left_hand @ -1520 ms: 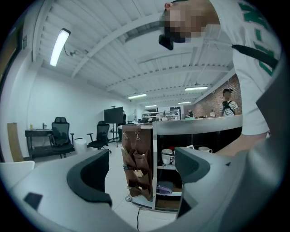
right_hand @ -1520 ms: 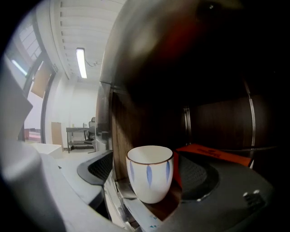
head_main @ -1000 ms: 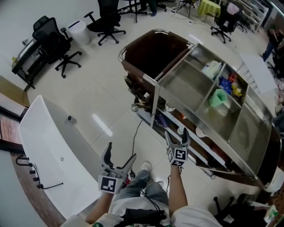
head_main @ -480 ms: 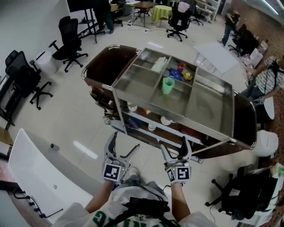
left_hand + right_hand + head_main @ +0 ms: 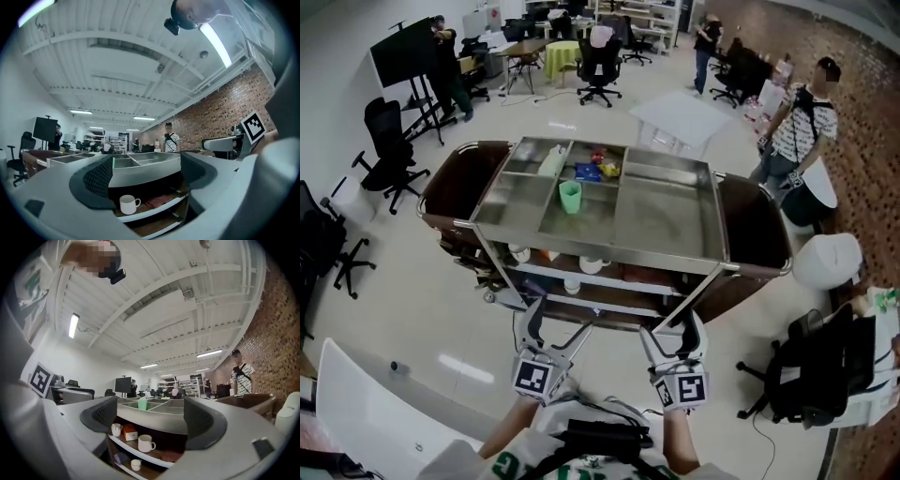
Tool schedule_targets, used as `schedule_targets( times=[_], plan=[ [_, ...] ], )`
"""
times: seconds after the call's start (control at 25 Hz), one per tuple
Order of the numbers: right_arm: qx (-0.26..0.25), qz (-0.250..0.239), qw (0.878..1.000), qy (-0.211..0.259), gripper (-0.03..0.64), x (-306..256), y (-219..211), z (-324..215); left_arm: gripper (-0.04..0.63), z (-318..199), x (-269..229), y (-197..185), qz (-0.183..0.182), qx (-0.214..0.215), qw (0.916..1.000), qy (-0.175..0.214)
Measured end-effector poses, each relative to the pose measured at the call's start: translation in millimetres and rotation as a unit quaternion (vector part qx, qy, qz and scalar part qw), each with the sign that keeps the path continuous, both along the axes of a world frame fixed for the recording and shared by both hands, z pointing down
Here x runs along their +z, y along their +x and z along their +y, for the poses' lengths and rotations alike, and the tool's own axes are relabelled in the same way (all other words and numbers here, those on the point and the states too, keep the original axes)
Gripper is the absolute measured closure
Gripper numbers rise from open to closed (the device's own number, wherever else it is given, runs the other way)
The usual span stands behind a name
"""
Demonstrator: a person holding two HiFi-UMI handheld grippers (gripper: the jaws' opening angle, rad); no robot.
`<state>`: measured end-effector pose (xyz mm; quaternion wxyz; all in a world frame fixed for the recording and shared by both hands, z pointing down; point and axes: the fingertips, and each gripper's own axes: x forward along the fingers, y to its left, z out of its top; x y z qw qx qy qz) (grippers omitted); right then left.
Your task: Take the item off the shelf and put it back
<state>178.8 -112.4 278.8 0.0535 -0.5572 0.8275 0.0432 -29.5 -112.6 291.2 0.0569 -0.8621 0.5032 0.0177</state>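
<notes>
The thing to take was, as I judge it, the white mug [image 5: 145, 443] on the middle shelf [image 5: 154, 459] of the steel cart [image 5: 717, 225]. The task sentence names no item, and this mug stood most openly at the front. Seen from the right gripper [image 5: 150, 420], the mug lay straight ahead and a little below the line of the jaws, almost in the middle of the gap and only slightly to its left side. It was well apart from the pads. From the left gripper [image 5: 147, 176] the same mug [image 5: 127, 204] appeared ahead, lower and more toward the left jaw.

The mug stood upright, its long axis vertical and its handle turned to the right of both claws. A red and white box [image 5: 130, 432] and a second cup [image 5: 116, 429] stood further to the left on the same shelf.

In the head view both grippers were held low before the person's body, short of the cart, with the left gripper [image 5: 558, 323] and right gripper [image 5: 673, 333] pointing forward at the shelves. The left jaws stood wide apart and the right jaws moderately apart, and neither claw held anything.

I could not say surely which claw was nearer, but the right one seemed aimed more squarely. A forward and slightly downward reach would bring the mug between its pads.
</notes>
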Motion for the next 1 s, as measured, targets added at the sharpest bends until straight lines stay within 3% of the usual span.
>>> schedule_targets(
  times=[0.16, 0.4, 0.52, 0.68, 1.0],
  plan=[
    [0.043, 0.031, 0.999, 0.008, 0.156, -1, 37, 14, 0.166, 5, 0, 23, -0.017, 0.012, 0.9996, 0.018],
    [0.053, 0.035, 0.998, 0.014, 0.161, -16, 73, 26, 0.166, 16, -24, 57, 0.005, 0.015, 0.9999, 0.001],
    [0.04, 0.038, 0.998, 0.005, 0.161, -12, 81, 41, 0.166, 31, -28, 68, 0.008, 0.01, 0.9999, -0.004],
    [0.018, 0.017, 1.0, -0.009, 0.166, -1, 88, 56, 0.166, 49, -25, 77, -0.014, 0.003, 0.9999, -0.01],
    [-0.029, 0.015, 0.999, -0.036, 0.17, 26, 86, 58, 0.166, 68, 7, 78, -0.022, -0.025, 0.9977, -0.059]
  ],
)
